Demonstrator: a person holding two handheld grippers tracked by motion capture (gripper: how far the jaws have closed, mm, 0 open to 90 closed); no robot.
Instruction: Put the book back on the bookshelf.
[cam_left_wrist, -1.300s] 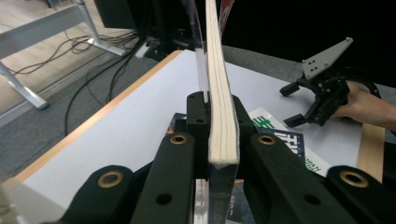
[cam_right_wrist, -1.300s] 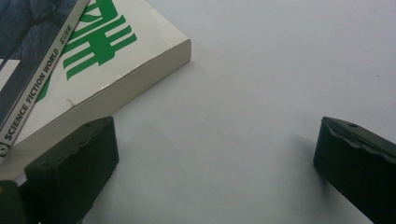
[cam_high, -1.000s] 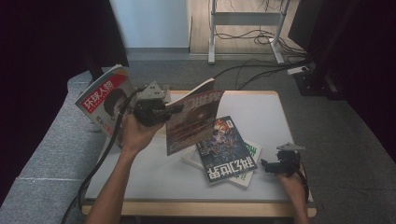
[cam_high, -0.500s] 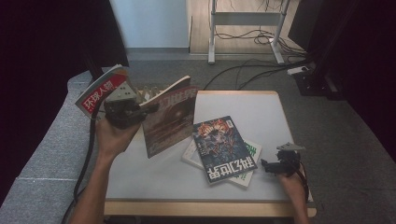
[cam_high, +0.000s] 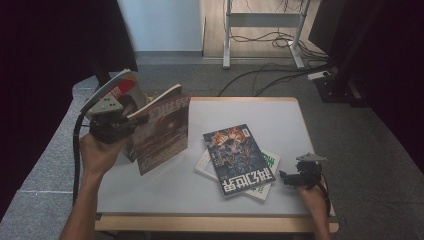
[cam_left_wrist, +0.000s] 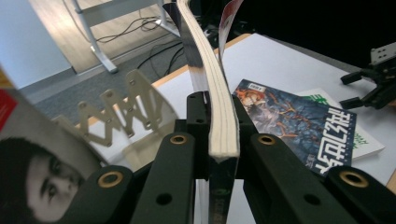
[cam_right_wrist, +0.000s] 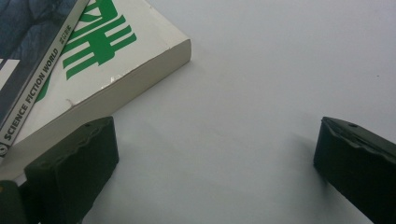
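— Carrying, wasn't it? The left gripper (cam_high: 131, 121) was clamped on a magazine (cam_high: 162, 131), held upright above the counter's (cam_high: 225, 107) left edge.

— Yes; the right gripper (cam_high: 288, 177) rested wide open beside the stacked magazines (cam_high: 239, 161). Slotting it into the rack (cam_left_wrist: 122, 108) probably came next.

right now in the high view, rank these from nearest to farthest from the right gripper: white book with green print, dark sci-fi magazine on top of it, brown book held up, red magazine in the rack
From the right gripper, low right on the table:
1. White book with green print, just to its left.
2. Dark sci-fi magazine, lying on that book, toward the table's middle.
3. Brown book, clamped upright in the left gripper, left side.
4. Red magazine, at the far left edge.
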